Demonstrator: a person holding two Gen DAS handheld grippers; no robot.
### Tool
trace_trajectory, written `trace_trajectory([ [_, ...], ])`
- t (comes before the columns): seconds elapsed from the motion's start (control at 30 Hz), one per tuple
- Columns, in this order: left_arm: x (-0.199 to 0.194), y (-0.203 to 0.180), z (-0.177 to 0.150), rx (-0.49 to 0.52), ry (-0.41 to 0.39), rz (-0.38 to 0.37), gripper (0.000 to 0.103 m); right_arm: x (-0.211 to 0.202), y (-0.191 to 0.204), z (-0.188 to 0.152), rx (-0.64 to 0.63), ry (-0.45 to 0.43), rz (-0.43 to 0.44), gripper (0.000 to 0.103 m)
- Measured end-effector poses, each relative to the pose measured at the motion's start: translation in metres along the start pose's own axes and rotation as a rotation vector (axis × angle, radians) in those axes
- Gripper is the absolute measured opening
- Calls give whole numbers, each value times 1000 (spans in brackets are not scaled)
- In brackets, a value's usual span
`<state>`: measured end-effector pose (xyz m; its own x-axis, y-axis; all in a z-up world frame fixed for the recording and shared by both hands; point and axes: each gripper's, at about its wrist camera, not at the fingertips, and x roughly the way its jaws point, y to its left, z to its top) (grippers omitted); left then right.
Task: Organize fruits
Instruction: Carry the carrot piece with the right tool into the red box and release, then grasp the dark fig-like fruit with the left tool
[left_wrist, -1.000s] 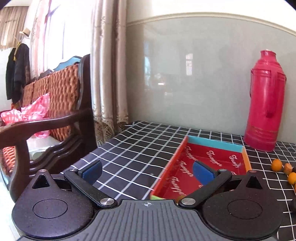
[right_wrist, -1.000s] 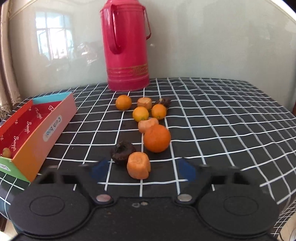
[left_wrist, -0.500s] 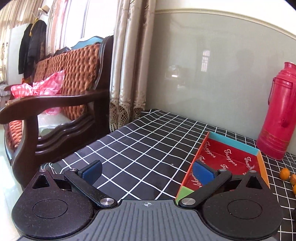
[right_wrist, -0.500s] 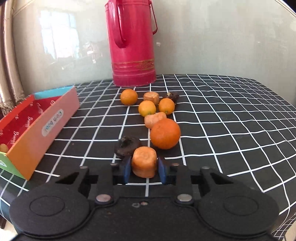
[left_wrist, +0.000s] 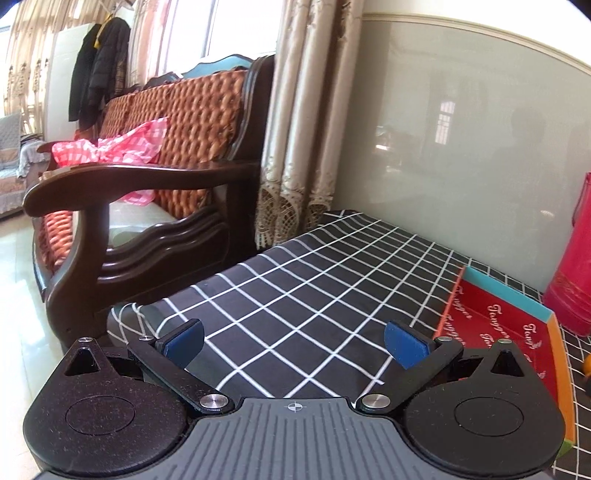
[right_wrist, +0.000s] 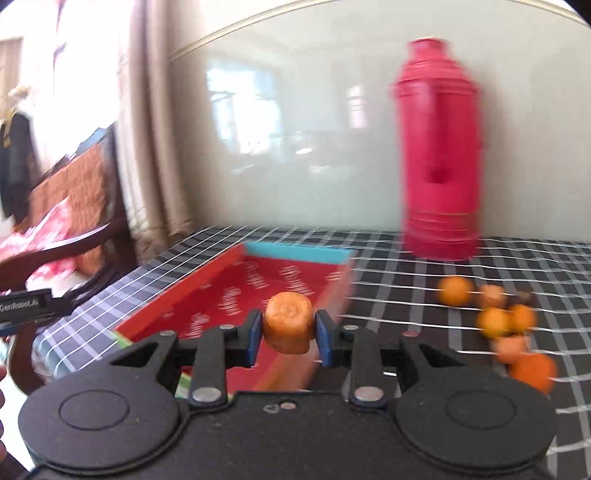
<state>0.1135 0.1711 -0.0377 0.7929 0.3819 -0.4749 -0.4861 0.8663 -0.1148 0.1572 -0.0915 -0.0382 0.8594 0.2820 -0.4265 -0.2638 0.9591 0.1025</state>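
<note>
My right gripper (right_wrist: 288, 330) is shut on an orange carrot piece (right_wrist: 289, 325) and holds it in the air over the near end of the red cardboard box (right_wrist: 207, 295). Several small oranges (right_wrist: 454, 290) and other fruit pieces (right_wrist: 533, 371) lie on the checked cloth to the right, blurred. My left gripper (left_wrist: 293, 341) is open and empty above the cloth, left of the red box (left_wrist: 498, 317).
A red thermos (right_wrist: 439, 155) stands at the back by the glossy wall. A wooden sofa (left_wrist: 147, 192) with a pink bag (left_wrist: 114, 147) stands left of the table. The table's left edge (left_wrist: 177, 299) is near the left gripper.
My right gripper closed on the carrot piece, lifted it and swung left over the red box. My left gripper swung left, away from the box.
</note>
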Motion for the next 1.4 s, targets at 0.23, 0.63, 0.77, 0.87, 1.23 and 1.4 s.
trace_trajectory([
  [0.23, 4, 16, 0, -3, -3, 43, 103, 17, 28, -10, -60, 58, 35, 30],
  [0.63, -15, -25, -7, 125, -61, -62, 103, -42, -25, -2, 0, -118, -185, 97],
  [0.77, -34, -60, -15, 221, -110, -173, 103, -62, -56, -6, 31, -152, -329, 97],
  [0.87, -52, -90, -24, 310, -153, -292, 103, -75, -78, -13, 45, -159, -455, 97],
  [1.23, -96, -208, -83, 616, -160, -673, 103, -130, -155, -39, 252, -190, -656, 97],
  [1.4, -89, -242, -101, 649, -70, -741, 102, -140, -162, -49, 261, -196, -657, 97],
])
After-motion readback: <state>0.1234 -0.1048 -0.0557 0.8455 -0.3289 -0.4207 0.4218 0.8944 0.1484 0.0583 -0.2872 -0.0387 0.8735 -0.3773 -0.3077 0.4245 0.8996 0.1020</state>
